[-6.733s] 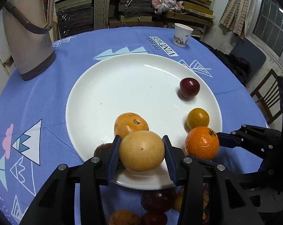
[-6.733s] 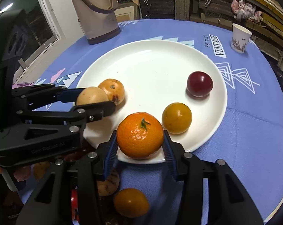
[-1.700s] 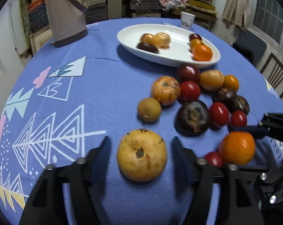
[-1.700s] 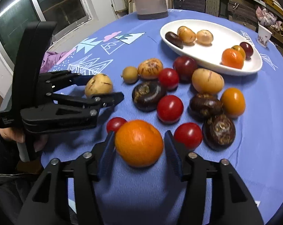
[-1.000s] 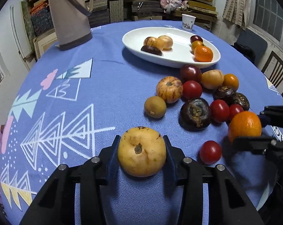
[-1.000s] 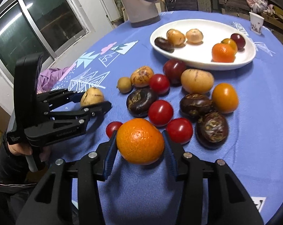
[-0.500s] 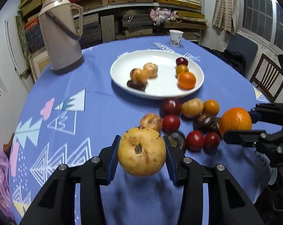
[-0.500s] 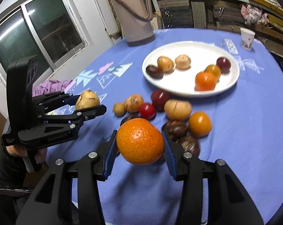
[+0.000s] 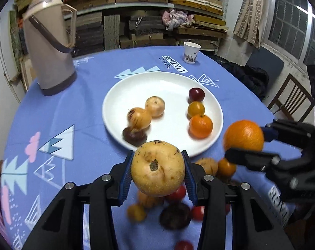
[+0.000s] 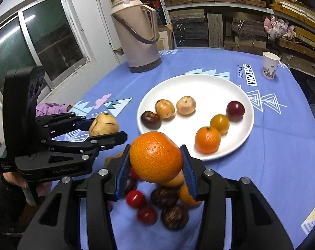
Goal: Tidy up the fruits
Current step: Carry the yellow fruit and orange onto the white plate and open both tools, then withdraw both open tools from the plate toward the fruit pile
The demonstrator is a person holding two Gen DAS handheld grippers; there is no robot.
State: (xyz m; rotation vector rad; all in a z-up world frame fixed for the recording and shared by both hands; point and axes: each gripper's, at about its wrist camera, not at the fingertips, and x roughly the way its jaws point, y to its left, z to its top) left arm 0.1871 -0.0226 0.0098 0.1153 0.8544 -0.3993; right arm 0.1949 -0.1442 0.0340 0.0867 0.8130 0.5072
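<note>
Both fruits up off the blue tablecloth [image 9: 78,95] now, where 1.7 s ago they still sat on it. Left gripper [image 9: 157,174] clamped on the yellow pear-like fruit [image 9: 158,167], blue pads tight against both its sides, stem scar facing the camera; 1.7 s ago those jaws stood wide around it. Right gripper [image 10: 155,169] closed on the big orange [image 10: 156,156] in the same way, pads pressed to its flanks. Seen from the right wrist, left gripper [image 10: 104,131] off to the left with the pear [image 10: 103,127] between its fingers, a hand wrapped round its handle below.

Carried higher and nearer the white plate [image 9: 172,83] than half a second ago: plate larger in both views, its near rim just beyond the held fruit. On the plate, unchanged: a dark brown fruit, two pale tan ones, a dark red one, a small yellow-orange one and a small orange [image 9: 200,126].

Loose pile of red, dark and orange fruit [image 10: 157,202] now under and behind the grippers, blurred. Thermos [image 9: 51,48] and paper cup [image 9: 191,52] at the far side, unmoved
</note>
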